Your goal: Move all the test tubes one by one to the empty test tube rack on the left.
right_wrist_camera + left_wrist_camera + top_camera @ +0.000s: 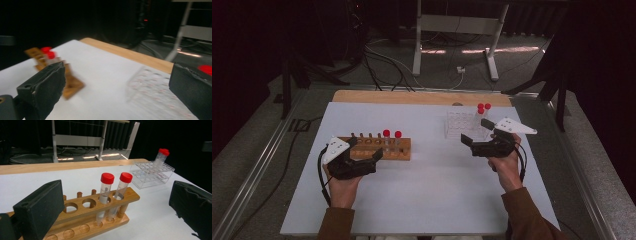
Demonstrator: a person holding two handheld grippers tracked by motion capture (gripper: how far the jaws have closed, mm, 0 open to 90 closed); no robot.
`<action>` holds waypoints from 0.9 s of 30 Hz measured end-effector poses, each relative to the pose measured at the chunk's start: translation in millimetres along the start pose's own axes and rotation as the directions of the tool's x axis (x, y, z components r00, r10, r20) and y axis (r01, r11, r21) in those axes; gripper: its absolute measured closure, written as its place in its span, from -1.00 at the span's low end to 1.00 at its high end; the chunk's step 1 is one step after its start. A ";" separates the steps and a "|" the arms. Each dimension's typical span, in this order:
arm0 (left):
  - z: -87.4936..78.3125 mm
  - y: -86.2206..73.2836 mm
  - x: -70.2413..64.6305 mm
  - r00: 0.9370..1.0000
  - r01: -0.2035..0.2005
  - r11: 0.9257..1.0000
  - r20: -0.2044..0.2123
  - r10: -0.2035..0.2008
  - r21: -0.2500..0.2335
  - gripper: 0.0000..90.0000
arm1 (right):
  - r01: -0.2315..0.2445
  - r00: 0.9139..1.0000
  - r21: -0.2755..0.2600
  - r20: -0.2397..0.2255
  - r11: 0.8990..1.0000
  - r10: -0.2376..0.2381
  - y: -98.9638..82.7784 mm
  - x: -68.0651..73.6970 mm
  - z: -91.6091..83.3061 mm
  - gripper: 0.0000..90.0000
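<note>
A wooden tube rack [377,148] stands left of the table's middle with two red-capped tubes [392,134] upright in its right end. My left gripper [366,148] sits just in front of it, open, with nothing between its pads. In the left gripper view the wooden rack [82,212] and both tubes [106,192] lie ahead between the wide-apart jaws. A clear plastic rack [462,125] at the back right holds two red-capped tubes [483,108]. My right gripper [476,131] hovers open at its near side, holding nothing.
The right gripper view is blurred; it shows the wooden rack [70,82] at left and the clear rack [155,92] at right. A wooden board edge [422,97] runs along the table's far side. Cables and a metal stand [457,25] lie beyond on the floor.
</note>
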State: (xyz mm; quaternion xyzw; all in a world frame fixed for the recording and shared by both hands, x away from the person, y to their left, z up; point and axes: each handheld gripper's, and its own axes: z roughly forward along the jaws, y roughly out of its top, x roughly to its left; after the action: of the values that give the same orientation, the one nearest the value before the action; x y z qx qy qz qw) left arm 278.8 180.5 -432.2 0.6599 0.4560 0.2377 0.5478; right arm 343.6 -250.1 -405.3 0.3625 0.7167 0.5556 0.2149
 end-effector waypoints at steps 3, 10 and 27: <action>-1.2 0.5 -0.5 1.000 -0.006 1.000 -0.006 0.006 -0.003 -0.99 | -0.022 0.999 0.007 0.046 1.000 0.022 1.4 -13.9 3.3 -0.99; -2.4 0.3 1.0 1.000 0.006 1.000 -0.004 -0.006 -0.009 -0.99 | -0.062 0.989 -0.010 0.135 0.998 0.063 4.4 -38.3 4.9 -0.99; -5.1 0.9 3.4 1.000 0.023 1.000 -0.004 -0.023 -0.019 -0.99 | -0.096 0.954 0.029 0.287 0.995 0.084 -6.0 -72.3 28.3 -0.67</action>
State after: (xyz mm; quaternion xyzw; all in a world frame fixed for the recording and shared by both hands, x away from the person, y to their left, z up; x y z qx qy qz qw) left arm 276.5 186.0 -430.5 0.6490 0.4624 0.2370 0.5558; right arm 408.7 -287.6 -426.0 0.4754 0.6728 0.4914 0.2826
